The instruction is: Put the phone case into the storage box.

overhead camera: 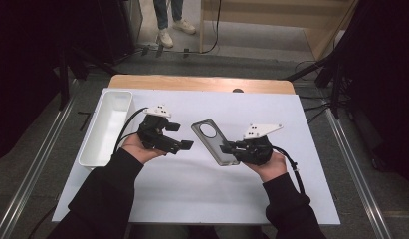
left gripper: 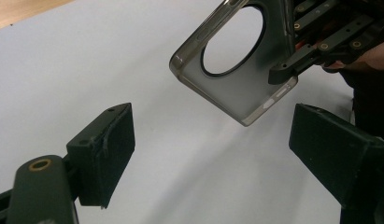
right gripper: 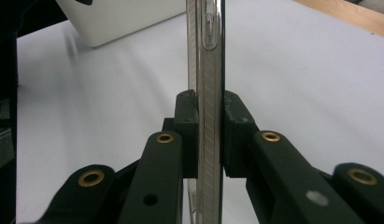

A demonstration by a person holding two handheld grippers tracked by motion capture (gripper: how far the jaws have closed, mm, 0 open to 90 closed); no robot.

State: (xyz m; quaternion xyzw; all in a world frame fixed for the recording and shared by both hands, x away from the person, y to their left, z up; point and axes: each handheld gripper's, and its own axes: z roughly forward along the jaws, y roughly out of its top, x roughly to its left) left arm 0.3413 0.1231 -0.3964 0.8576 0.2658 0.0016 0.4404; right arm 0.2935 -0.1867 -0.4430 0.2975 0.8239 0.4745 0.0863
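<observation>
Hovering above the white bench (overhead camera: 192, 189), a smoky translucent phone case (overhead camera: 212, 140) sits clamped edge-on in the right hand-held gripper (right gripper: 209, 135); the left gripper view reveals its round camera cutout, the left hand-held gripper (left gripper: 210, 154) released nearby, white tray (overhead camera: 106, 127) beyond.

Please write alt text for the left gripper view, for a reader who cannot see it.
A translucent grey phone case with a round camera hole is held above a white table by the right claw. In the foreground, the left claw stands open and empty.
</observation>
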